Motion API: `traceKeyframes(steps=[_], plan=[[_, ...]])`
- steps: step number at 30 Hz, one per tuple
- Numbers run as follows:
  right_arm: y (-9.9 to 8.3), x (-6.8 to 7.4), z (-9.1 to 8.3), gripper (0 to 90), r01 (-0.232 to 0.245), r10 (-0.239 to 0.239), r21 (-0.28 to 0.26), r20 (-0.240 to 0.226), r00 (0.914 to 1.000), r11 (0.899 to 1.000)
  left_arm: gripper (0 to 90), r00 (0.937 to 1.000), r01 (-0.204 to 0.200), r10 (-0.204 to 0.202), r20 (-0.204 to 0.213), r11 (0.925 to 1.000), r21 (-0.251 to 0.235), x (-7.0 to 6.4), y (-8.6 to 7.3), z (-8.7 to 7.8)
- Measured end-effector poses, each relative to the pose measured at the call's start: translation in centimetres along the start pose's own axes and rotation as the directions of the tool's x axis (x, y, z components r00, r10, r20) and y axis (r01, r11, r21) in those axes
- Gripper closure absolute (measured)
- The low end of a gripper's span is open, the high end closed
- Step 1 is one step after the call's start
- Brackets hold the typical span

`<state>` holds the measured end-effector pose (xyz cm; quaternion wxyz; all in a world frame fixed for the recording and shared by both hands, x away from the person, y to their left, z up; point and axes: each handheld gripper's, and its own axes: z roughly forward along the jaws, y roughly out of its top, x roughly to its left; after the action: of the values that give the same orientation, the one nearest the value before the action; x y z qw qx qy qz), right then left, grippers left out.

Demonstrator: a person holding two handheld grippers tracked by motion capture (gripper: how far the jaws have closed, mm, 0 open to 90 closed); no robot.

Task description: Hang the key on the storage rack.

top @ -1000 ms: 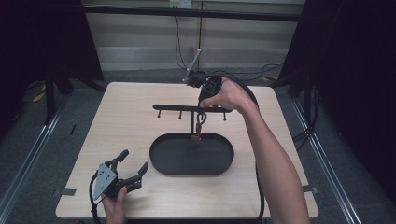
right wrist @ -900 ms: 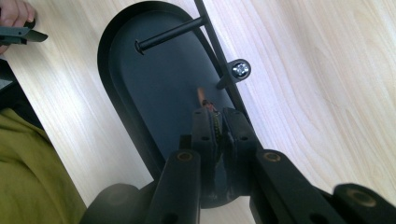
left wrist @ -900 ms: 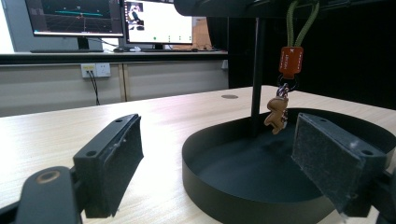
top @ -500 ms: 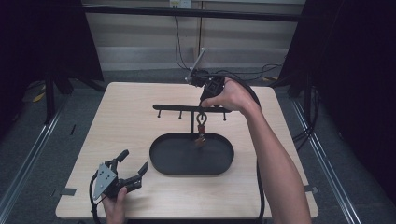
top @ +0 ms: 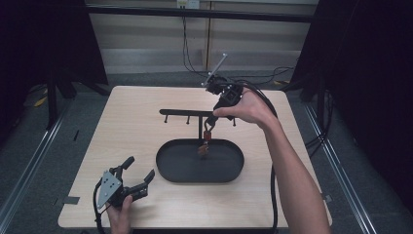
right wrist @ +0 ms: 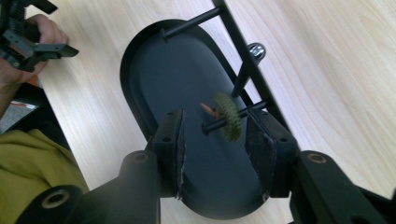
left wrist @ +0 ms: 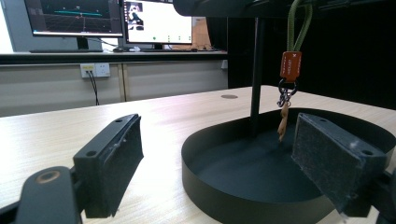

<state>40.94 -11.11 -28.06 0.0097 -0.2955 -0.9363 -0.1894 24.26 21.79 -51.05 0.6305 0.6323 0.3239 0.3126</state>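
Observation:
A key ring with a green cord loop [right wrist: 229, 116], an orange tag [left wrist: 290, 66] and a small tan charm [left wrist: 282, 123] hangs from a peg of the black rack [top: 187, 113]. It dangles over the black oval tray [top: 229, 173]. My right gripper [top: 210, 123] is at that peg, open, with the loop between its pads [right wrist: 256, 140] and looking blurred. The right gripper [right wrist: 217, 116] looks down into the tray. My left gripper [top: 140, 167] rests open on the table's front left, a hand's width from the tray, with nothing between its jaws [left wrist: 217, 126].
The rack's post [left wrist: 256, 70] rises from the tray's back edge, and more bare pegs [top: 166, 118] line the bar. The wooden table [top: 131, 126] has free room left and right of the tray. Monitors [left wrist: 74, 18] stand beyond the table. Cables trail from the right gripper.
The key ring has risen slightly with the right gripper and now hangs on the peg, its loop showing above the tag. The left gripper has stayed put.

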Motion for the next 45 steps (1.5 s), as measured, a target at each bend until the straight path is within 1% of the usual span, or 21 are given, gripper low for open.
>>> traceKeyframes(steps=[1, 3, 4, 6, 11, 14, 19, 21, 23, 26, 30, 33, 34, 35, 36, 38, 40, 42, 43, 44, 45], plan=[[-0.2, 0.2, -0.1, 58.7, -0.006, 0.006, -0.002, 0.002, 1.0000, 1.000, 15.9, 1.0000, 0.000, 0.000, 0.000, 1.0000, 0.001, 0.0, 0.0, 0.0], [-0.7, 0.3, 0.0, 58.5, 0.002, -0.002, -0.029, 0.010, 1.0000, 1.000, 15.9, 1.0000, -0.006, 0.006, 0.000, 1.0000, 0.005, 0.0, 0.0, 0.0], [-1.0, 0.5, -0.1, 57.7, -0.005, 0.006, -0.049, 0.013, 0.9999, 0.999, 15.9, 1.0000, -0.006, 0.006, 0.000, 1.0000, 0.005, 0.0, 0.0, 0.0], [-1.5, 0.6, -0.2, 55.8, -0.009, 0.008, -0.083, -0.014, 0.9999, 0.996, 15.8, 1.0000, -0.007, 0.007, 0.001, 1.0000, 0.006, 0.0, 0.0, 0.0], [-2.7, 1.0, -0.3, 52.8, -0.016, 0.016, -0.118, 0.005, 0.9999, 0.993, 15.9, 1.0000, -0.007, 0.007, 0.001, 0.9999, 0.009, 0.0, 0.0, -0.1], [-3.4, 1.3, -0.4, 48.5, -0.024, 0.025, -0.138, 0.010, 0.9996, 0.990, 15.8, 1.0000, -0.006, 0.006, 0.001, 1.0000, 0.008, 0.0, 0.0, -0.1], [-4.6, 1.8, -0.4, 45.4, -0.029, 0.031, -0.199, 0.007, 0.9995, 0.980, 15.9, 1.0000, -0.006, 0.006, 0.001, 0.9999, 0.008, 0.0, 0.0, -0.1], [-5.1, 2.0, -0.3, 44.3, -0.029, 0.032, -0.227, 0.012, 0.9994, 0.974, 15.8, 1.0000, -0.006, 0.006, 0.001, 0.9999, 0.008, 0.0, 0.0, -0.1], [-5.7, 2.0, -0.1, 44.1, -0.028, 0.030, -0.259, 0.002, 0.9996, 0.966, 15.9, 1.0000, -0.007, 0.007, 0.001, 0.9999, 0.009, 0.0, 0.0, -0.1], [-6.5, 2.4, 0.5, 43.6, -0.017, 0.022, -0.267, 0.019, 0.9996, 0.964, 15.9, 1.0000, -0.008, 0.008, 0.000, 0.9999, 0.010, 0.1, 0.0, -0.1], [-7.4, 2.9, 1.0, 42.4, -0.019, 0.026, -0.301, 0.020, 0.9995, 0.954, 15.9, 1.0000, -0.007, 0.007, 0.001, 0.9999, 0.009, 0.0, 0.0, -0.1], [-8.0, 3.3, 1.3, 39.1, -0.003, 0.019, -0.337, 0.046, 0.9988, 0.942, 15.9, 1.0000, -0.006, 0.006, 0.001, 0.9999, 0.009, 0.0, 0.0, -0.1], [-8.2, 3.5, 1.4, 37.8, -0.009, 0.025, -0.350, 0.041, 0.9989, 0.937, 15.9, 1.0000, -0.007, 0.007, 0.001, 0.9999, 0.008, 0.0, 0.0, -0.1], [-8.5, 3.7, 1.4, 36.5, -0.014, 0.041, -0.367, 0.065, 0.9971, 0.930, 15.9, 1.0000, -0.006, 0.006, 0.001, 0.9999, 0.008, 0.0, 0.0, -0.1], [-8.7, 3.8, 1.5, 35.7, -0.013, 0.042, -0.379, 0.068, 0.9968, 0.925, 15.9, 1.0000, -0.006, 0.006, 0.001, 1.0000, 0.008, 0.0, 0.0, -0.1], [-9.3, 4.0, 1.7, 34.7, -0.023, 0.044, -0.415, 0.041, 0.9982, 0.910, 15.9, 1.0000, -0.006, 0.006, 0.001, 1.0000, 0.007, 0.0, 0.0, -0.1], [-10.0, 4.2, 2.1, 33.7, -0.029, 0.049, -0.443, 0.033, 0.9982, 0.896, 15.9, 1.0000, -0.006, 0.006, 0.001, 1.0000, 0.007, 0.0, 0.0, -0.1], [-10.8, 4.3, 2.7, 32.6, -0.043, 0.057, -0.486, 0.015, 0.9982, 0.873, 15.9, 1.0000, -0.007, 0.007, 0.001, 0.9999, 0.009, 0.0, 0.0, -0.1], [-11.2, 4.4, 3.1, 32.2, -0.044, 0.057, -0.510, 0.010, 0.9983, 0.859, 15.9, 1.0000, -0.007, 0.007, 0.001, 0.9999, 0.009, 0.0, 0.0, -0.1], [-11.6, 4.4, 3.4, 30.5, -0.050, 0.058, -0.521, -0.001, 0.9983, 0.852, 15.9, 1.0000, -0.007, 0.007, 0.001, 0.9999, 0.009, 0.0, 0.0, -0.1], [-11.7, 4.4, 3.6, 29.8, -0.053, 0.058, -0.526, -0.007, 0.9983, 0.849, 15.9, 1.0000, -0.008, 0.008, 0.001, 0.9999, 0.009, 0.1, 0.0, -0.1]])
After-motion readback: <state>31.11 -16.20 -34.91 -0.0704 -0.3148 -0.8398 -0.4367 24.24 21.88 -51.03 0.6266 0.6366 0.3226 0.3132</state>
